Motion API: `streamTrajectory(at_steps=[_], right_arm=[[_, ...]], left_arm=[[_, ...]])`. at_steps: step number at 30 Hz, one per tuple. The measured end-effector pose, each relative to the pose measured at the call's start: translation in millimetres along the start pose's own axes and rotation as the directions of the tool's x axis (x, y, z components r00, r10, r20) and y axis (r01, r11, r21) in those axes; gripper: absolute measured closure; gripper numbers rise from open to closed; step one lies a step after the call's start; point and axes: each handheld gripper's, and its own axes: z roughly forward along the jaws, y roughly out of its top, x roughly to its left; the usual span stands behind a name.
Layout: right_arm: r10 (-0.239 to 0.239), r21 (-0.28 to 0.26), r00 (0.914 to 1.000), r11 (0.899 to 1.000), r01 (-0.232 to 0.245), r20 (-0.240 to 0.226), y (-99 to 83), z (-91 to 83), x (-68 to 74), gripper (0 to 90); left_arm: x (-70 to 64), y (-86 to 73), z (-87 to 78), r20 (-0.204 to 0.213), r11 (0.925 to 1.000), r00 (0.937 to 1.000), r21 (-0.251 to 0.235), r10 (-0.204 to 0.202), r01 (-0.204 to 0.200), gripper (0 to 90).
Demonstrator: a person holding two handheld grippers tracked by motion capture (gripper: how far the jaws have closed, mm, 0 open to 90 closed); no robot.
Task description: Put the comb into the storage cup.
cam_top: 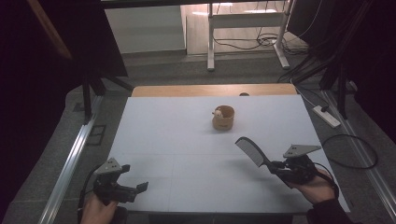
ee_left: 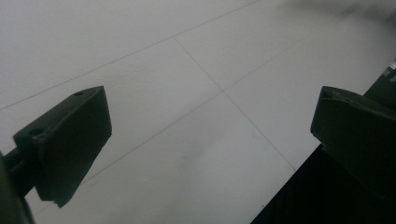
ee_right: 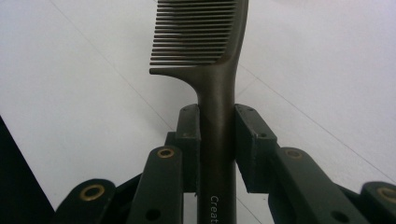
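Observation:
A dark comb (cam_top: 251, 151) sticks up and to the left from my right gripper (cam_top: 276, 167), which is shut on its handle above the white table's near right part. In the right gripper view the jaws clamp the comb (ee_right: 212, 70) by its handle, teeth pointing left, my right gripper (ee_right: 216, 126) tight around it. My left gripper (cam_top: 140, 187) rests open near the front left edge of the table, held by a hand. In the left gripper view its two black jaws stand wide apart, my left gripper (ee_left: 210, 135) holding nothing over the bare table. A small wooden cup (cam_top: 223, 117) stands mid-table with a pale object inside.
The white table top (cam_top: 177, 140) has a wooden strip along its far edge. Dark panels stand to the left and right. A power strip (cam_top: 327, 116) and cables lie on the floor at the right. A white desk frame (cam_top: 245, 28) stands beyond.

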Motion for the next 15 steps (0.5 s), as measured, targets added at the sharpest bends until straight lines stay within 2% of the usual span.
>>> streamTrajectory(at_steps=[9, 15], right_arm=[[-0.020, -0.026, 0.9997, 0.999, 0.020, -0.015, 5.1, -0.1, 5.3, 72.4], [-0.033, -0.044, 0.9992, 0.999, 0.032, -0.021, 8.8, -1.7, 9.2, 72.4]], left_arm=[[-6.8, 12.4, 8.6, 0.018, 0.9993, 0.9993, 0.012, 0.034, -0.035, 0.0], [-8.7, 18.3, 14.8, 0.027, 0.9992, 0.9991, 0.022, 0.033, -0.034, 0.0]])
